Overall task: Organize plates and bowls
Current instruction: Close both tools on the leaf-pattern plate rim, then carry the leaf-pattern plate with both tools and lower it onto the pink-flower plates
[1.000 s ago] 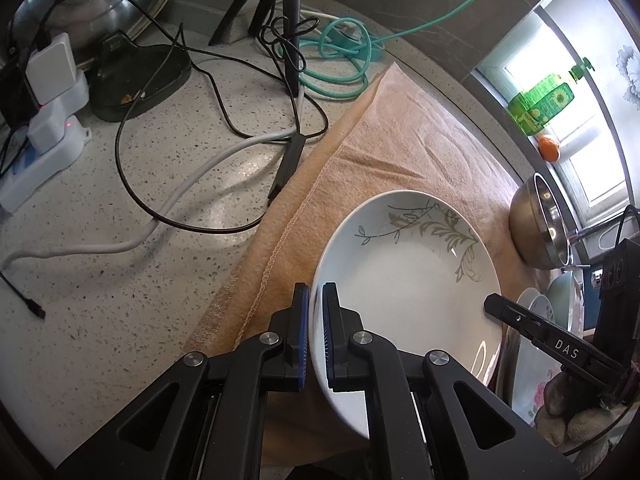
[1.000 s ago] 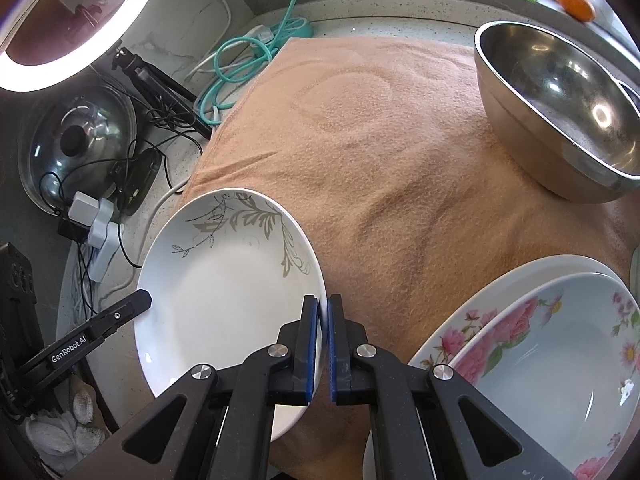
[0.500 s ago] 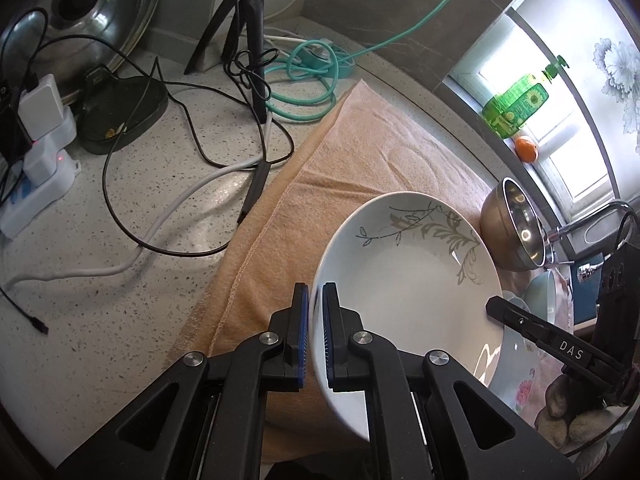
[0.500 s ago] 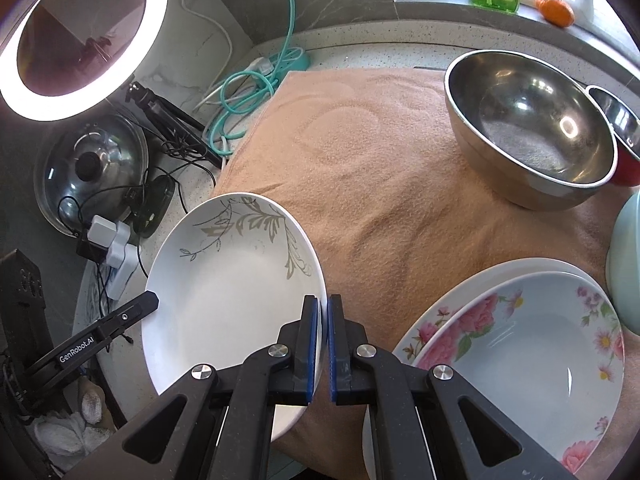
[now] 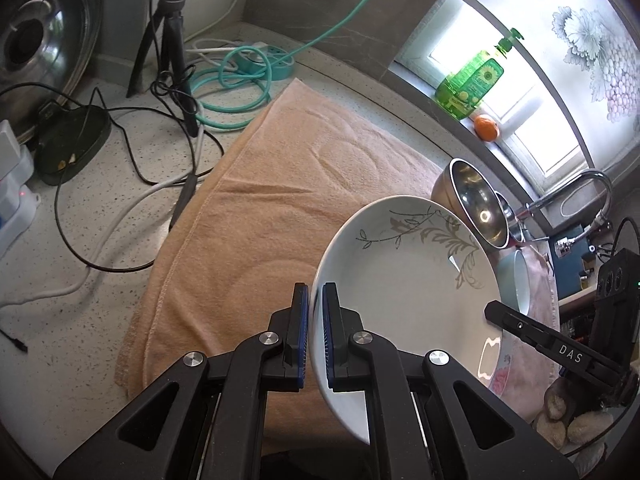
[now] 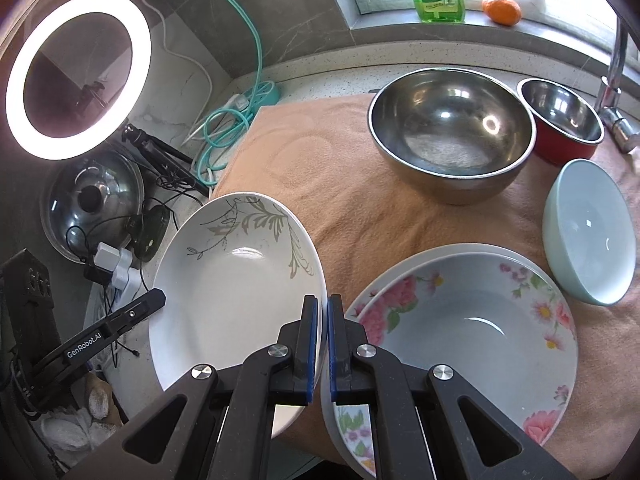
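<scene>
Both grippers hold one white plate with a grey leaf pattern (image 5: 404, 280) (image 6: 236, 284) above the peach towel. My left gripper (image 5: 315, 336) is shut on its left rim. On the opposite rim my right gripper (image 6: 324, 344) is shut too. Each gripper's black finger shows in the other's view, at the plate's far edge. To the right on the towel lie stacked pink-flowered plates (image 6: 472, 328). A light blue bowl (image 6: 588, 236), a large steel bowl (image 6: 452, 136) and a red steel-lined bowl (image 6: 560, 120) stand behind them.
The peach towel (image 5: 272, 208) covers the speckled counter (image 5: 80, 240). Cables, a teal power strip (image 5: 260, 60), a tripod (image 5: 172, 40) and a pot lid (image 6: 92, 204) crowd the left. A ring light (image 6: 76, 76) glows at the back; a tap (image 6: 616, 80), green bottle (image 5: 476, 80) and orange (image 6: 502, 8) stand by the window.
Both grippers have risen with the leaf plate between them, so more of the towel, the bowls and the windowsill has come into view. Their grip on the rim is unchanged.
</scene>
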`<state>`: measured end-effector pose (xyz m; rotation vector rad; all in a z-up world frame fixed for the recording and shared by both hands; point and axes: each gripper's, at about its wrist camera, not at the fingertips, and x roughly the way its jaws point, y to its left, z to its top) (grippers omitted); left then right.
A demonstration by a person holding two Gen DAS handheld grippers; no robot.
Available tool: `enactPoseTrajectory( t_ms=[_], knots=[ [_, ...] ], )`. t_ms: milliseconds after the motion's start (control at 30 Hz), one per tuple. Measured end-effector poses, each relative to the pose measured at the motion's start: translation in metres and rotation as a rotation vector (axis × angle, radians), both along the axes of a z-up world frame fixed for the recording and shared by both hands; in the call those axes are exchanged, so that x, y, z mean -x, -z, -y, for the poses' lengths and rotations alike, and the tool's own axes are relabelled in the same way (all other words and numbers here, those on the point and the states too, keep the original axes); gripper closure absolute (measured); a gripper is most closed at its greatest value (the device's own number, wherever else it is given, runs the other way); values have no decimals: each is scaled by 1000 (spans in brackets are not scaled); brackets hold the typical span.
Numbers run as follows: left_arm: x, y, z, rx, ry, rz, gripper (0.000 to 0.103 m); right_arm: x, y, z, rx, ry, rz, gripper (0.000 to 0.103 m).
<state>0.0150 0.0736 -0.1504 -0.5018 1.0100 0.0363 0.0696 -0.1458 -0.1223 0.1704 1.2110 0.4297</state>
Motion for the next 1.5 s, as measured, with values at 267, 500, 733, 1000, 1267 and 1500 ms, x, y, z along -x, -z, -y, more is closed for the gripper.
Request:
enactPoseTrajectory(
  t_ms=[267, 500, 733, 1000, 1267, 1500],
  knots=[
    [-13, -4, 34, 8, 96, 11, 98, 7, -7, 42, 4, 91, 3, 98],
    [-21, -4, 59, 14, 168, 2, 98, 19, -8, 72, 14, 156, 4, 98],
    [-26, -1, 83, 14, 239, -7, 98, 30, -7, 100, 23, 219, 0, 98],
    [-32, 5, 110, 19, 308, -24, 98, 42, -1, 128, 39, 289, -18, 98],
    [-37, 10, 128, 17, 354, -40, 98, 49, 6, 149, 56, 336, -29, 98],
    [-40, 16, 133, 7, 366, -53, 98, 50, 17, 156, 63, 359, -47, 98]
  ],
)
